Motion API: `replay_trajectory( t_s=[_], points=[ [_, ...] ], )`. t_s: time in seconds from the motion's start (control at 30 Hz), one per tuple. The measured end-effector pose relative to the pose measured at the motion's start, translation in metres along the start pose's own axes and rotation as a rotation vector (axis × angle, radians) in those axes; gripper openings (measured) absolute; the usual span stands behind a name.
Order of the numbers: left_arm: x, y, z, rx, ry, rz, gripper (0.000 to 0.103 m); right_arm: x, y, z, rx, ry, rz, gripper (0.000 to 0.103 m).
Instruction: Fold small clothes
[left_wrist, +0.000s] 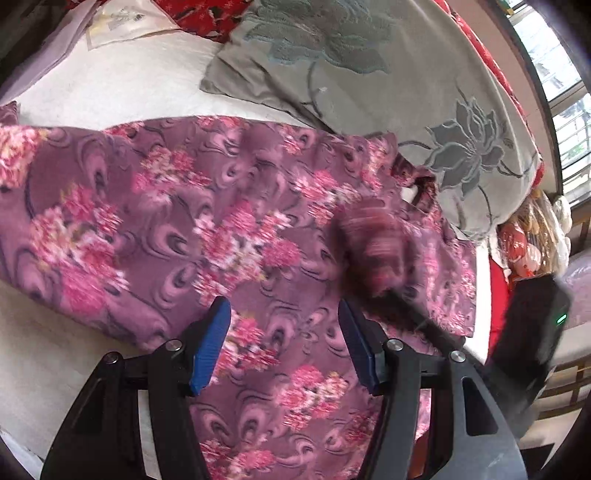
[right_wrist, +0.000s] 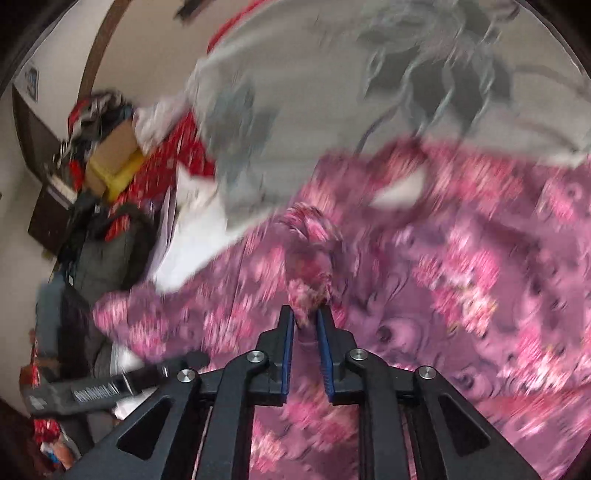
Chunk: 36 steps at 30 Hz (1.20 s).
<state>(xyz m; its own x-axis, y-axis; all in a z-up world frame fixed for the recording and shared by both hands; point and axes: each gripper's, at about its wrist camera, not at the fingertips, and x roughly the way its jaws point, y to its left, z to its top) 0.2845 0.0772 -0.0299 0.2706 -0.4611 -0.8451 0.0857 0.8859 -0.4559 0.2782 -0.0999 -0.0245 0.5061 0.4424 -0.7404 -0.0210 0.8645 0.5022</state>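
Observation:
A purple garment with pink flowers (left_wrist: 207, 221) lies spread over the white bed sheet (left_wrist: 122, 81). My left gripper (left_wrist: 283, 306) hovers over its near part, open, with nothing between the blue pads. In the right wrist view my right gripper (right_wrist: 306, 314) has its jaws close together, shut on a bunched fold (right_wrist: 308, 266) of the same garment (right_wrist: 461, 280). That fold stands up from the fingertips. The left wrist view shows the bunched fold (left_wrist: 373, 243) blurred, just beyond the left gripper's right finger.
A grey pillow with embroidered flowers (left_wrist: 369, 74) lies against the garment's far edge, seen also as the grey pillow (right_wrist: 406, 92). Red cloth (left_wrist: 207, 14) sits behind it. A window (left_wrist: 561, 74) is at the right. Boxes and bags (right_wrist: 107, 162) pile up beside the bed.

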Motion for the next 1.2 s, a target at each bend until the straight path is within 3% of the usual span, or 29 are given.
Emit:
replay_trajectory(
  t_s=[0.03, 0.13, 0.3, 0.4, 0.43, 0.47, 0.5, 0.6, 0.7, 0.87, 0.9, 0.93, 1.0, 1.07, 1.1, 1.17, 1.2],
  points=[
    [0.001, -0.003, -0.001, 0.006, 0.005, -0.013, 0.059, 0.005, 0.0, -0.01, 0.008, 0.046, 0.014, 0.026],
    [0.013, -0.029, -0.009, 0.026, 0.031, -0.062, 0.059, -0.007, -0.004, -0.028, 0.004, 0.061, 0.029, 0.029],
    [0.05, -0.057, -0.013, 0.019, 0.116, -0.067, 0.059, -0.07, -0.051, -0.037, 0.074, -0.051, -0.011, 0.037],
    [0.06, -0.064, -0.004, -0.041, 0.078, -0.051, 0.059, -0.115, -0.104, -0.037, 0.187, -0.143, -0.073, 0.038],
    [0.059, -0.066, 0.0, -0.049, 0.049, -0.053, 0.052, -0.124, -0.116, -0.038, 0.214, -0.164, -0.089, 0.038],
    [0.056, -0.068, 0.004, -0.051, 0.024, -0.056, 0.036, -0.139, -0.134, -0.038, 0.255, -0.197, -0.114, 0.038],
    [0.053, -0.07, 0.008, -0.044, 0.016, -0.061, 0.001, -0.149, -0.147, -0.039, 0.29, -0.226, -0.131, 0.038],
    [0.028, -0.069, 0.012, -0.035, -0.072, -0.071, 0.003, -0.181, -0.193, -0.042, 0.407, -0.324, -0.174, 0.044],
    [0.01, -0.063, 0.008, 0.007, -0.174, -0.011, 0.003, -0.191, -0.234, -0.044, 0.516, -0.369, -0.176, 0.049],
    [0.025, -0.044, 0.004, -0.028, -0.093, -0.003, 0.003, -0.153, -0.248, -0.033, 0.525, -0.279, -0.034, 0.048],
    [0.026, -0.044, 0.002, -0.03, -0.094, -0.005, 0.003, -0.144, -0.244, -0.029, 0.51, -0.241, -0.029, 0.039],
    [0.028, -0.045, 0.001, -0.031, -0.097, -0.005, 0.003, -0.141, -0.238, -0.026, 0.476, -0.233, -0.05, 0.009],
    [0.035, -0.043, -0.001, -0.026, -0.093, 0.018, 0.003, -0.157, -0.22, -0.024, 0.388, -0.335, -0.091, 0.009],
    [0.051, -0.039, -0.003, -0.031, -0.047, 0.061, 0.007, -0.165, -0.216, -0.029, 0.387, -0.395, -0.124, 0.009],
    [0.058, -0.034, -0.005, -0.047, -0.023, 0.067, 0.009, -0.16, -0.22, -0.031, 0.399, -0.368, -0.143, 0.009],
    [0.048, -0.026, -0.009, -0.084, -0.038, 0.029, 0.009, -0.139, -0.233, -0.036, 0.424, -0.222, -0.216, 0.01],
    [0.038, -0.024, -0.012, -0.096, -0.047, 0.011, 0.009, -0.141, -0.232, -0.04, 0.424, -0.237, -0.21, 0.009]
  ],
)
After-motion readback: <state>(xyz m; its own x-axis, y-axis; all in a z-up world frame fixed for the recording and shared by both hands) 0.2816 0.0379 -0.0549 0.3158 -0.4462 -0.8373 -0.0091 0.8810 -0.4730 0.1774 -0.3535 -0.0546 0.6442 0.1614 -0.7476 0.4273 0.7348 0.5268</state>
